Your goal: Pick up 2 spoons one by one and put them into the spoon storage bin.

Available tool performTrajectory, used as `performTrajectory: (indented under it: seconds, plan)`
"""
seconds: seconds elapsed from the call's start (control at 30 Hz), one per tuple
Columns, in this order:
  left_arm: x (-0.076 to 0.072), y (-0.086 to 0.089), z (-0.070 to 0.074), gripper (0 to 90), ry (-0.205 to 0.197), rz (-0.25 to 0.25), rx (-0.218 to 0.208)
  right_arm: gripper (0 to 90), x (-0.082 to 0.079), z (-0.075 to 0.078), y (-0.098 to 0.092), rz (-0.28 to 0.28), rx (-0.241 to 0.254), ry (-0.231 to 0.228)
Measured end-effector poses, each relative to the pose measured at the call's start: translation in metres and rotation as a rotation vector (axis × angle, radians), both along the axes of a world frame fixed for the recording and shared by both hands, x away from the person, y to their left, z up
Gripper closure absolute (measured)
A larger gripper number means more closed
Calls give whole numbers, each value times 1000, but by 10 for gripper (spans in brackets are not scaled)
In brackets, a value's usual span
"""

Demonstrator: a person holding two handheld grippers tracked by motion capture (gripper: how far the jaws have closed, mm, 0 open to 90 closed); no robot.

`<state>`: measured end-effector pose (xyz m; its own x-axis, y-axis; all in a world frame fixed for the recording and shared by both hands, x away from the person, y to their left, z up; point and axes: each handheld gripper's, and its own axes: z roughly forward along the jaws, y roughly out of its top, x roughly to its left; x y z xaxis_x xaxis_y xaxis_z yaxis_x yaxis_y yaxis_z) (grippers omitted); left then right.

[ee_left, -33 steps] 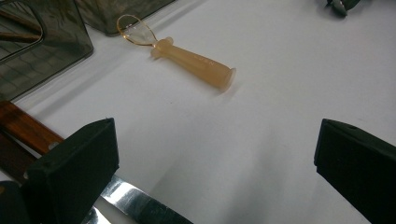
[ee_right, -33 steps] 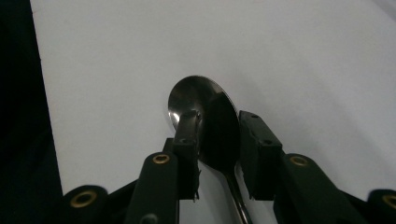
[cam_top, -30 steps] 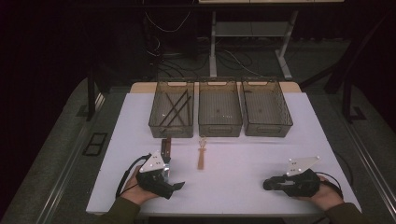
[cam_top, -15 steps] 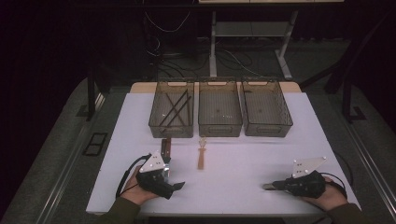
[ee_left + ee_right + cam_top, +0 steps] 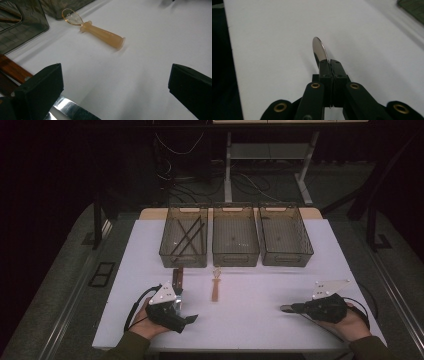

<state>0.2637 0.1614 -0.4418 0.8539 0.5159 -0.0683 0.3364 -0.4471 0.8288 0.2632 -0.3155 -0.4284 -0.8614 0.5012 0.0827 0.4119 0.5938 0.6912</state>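
My right gripper (image 5: 289, 308) rests low over the white table (image 5: 300, 270) at the front right. It is shut on a thin shiny metal utensil (image 5: 319, 51), whose rounded tip sticks out past the closed jaws of the right gripper (image 5: 331, 65). At the front left my left gripper (image 5: 186, 319) stands open, and in its own view the left gripper (image 5: 116, 75) has bare table between its jaws. A knife with a brown wooden handle (image 5: 177, 278) lies beside it, and the knife's blade (image 5: 70, 110) runs under the left jaw. An amber plastic scoop (image 5: 215, 287) lies mid-table, and this scoop (image 5: 102, 33) is ahead of the left gripper.
Three clear smoky bins stand in a row at the back of the table. The left bin (image 5: 165, 251) holds several dark sticks; the middle bin (image 5: 235, 256) and the right bin (image 5: 306, 251) look bare. The table's front edge lies just behind both hands.
The right hand has shifted slightly to the right and its gripper now lies a little higher in the picture. The left hand has kept still.
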Motion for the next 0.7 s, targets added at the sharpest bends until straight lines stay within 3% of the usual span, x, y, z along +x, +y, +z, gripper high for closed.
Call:
performTrajectory:
  seconds: [0.17,0.43,0.7]
  plan:
    - [1,1,0,0,4,7,-7,890,13,6,0,-57,35,-3]
    - [2,4,0,0,7,13,-18,890,30,18,10,-120,45,-29]
    - [2,3,1,0,3,7,-14,890,41,30,25,-149,71,-60]
